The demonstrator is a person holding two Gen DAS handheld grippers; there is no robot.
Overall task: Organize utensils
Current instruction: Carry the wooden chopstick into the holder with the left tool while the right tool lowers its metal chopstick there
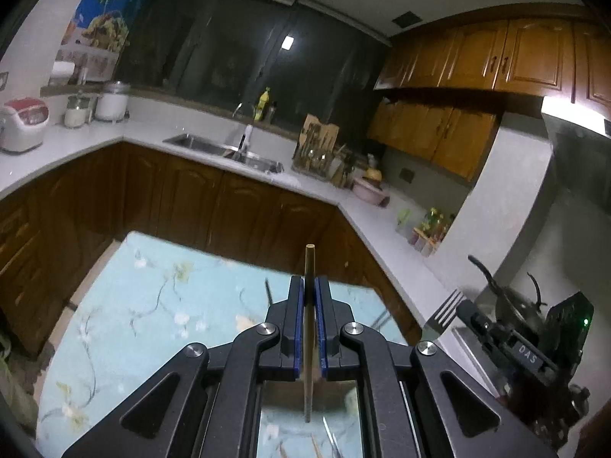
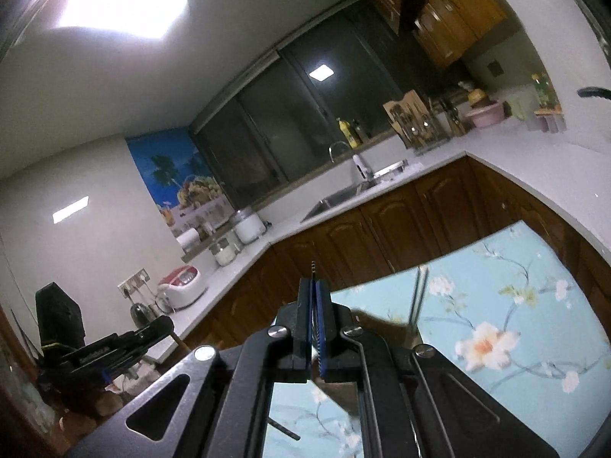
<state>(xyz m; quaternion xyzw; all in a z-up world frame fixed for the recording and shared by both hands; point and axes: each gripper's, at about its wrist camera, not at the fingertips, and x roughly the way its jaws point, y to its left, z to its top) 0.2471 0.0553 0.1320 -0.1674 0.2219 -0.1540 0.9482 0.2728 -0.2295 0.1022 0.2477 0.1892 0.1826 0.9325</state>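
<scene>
Left gripper (image 1: 309, 286): fingers clamped on an upright wooden chopstick (image 1: 309, 263). Right gripper (image 2: 313, 290): fingers shut on a fork (image 1: 445, 311), tines forward. Both utensils are held above the flowered counter (image 1: 152, 286), probably for carrying to storage.

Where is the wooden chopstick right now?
In the left wrist view the wooden chopstick stands upright, clamped in the left gripper, raised above the floral tablecloth. A fork shows to its right, held out by the right gripper.
</scene>
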